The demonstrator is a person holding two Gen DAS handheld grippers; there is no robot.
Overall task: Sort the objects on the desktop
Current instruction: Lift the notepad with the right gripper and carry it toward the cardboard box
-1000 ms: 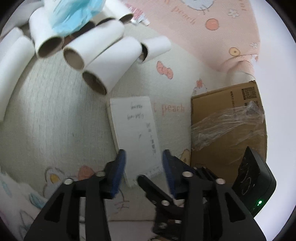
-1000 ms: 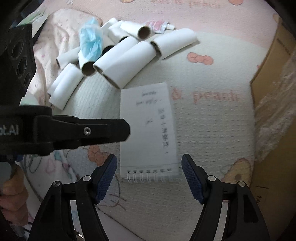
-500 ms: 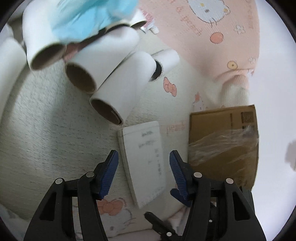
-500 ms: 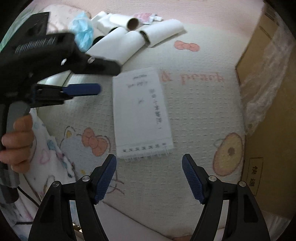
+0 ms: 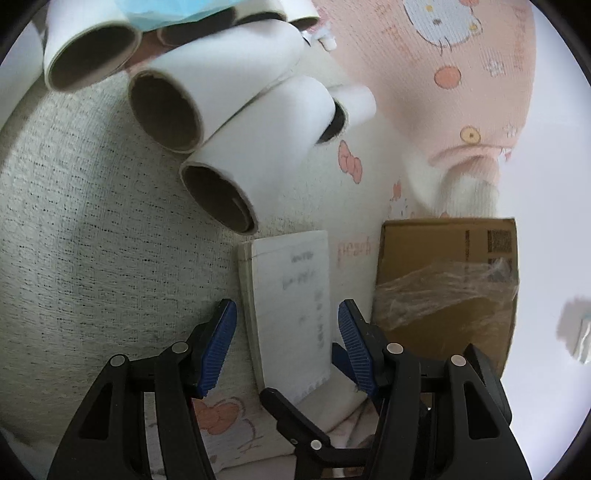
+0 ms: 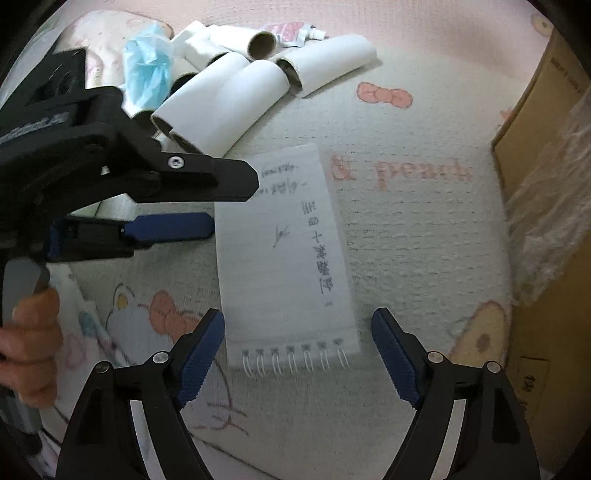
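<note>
Notepad (image 6: 284, 254) flat on blanket (image 6: 406, 229), coil edge toward right tool (image 6: 297, 360). Right tool's jaws opening, straddling coil end, not touching, likely for pickup. Left tool (image 5: 284, 343) apart over pad's side. Tubes (image 6: 229, 96) piled beyond; box (image 5: 443, 273) beside pad.

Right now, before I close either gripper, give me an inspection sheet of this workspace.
Surface: printed blanket, cream and pink.
Job's things: spiral notepad lying flat; pile of cardboard tubes beyond it.
Clutter: blue mask on the tubes; small tube behind them.
Grippers: left gripper open, straddling the notepad's far end; right gripper opening, nothing gripped, at the spiral end.
Cables: nothing seen.
Surroundings: cardboard box with plastic wrap beside the notepad.
</note>
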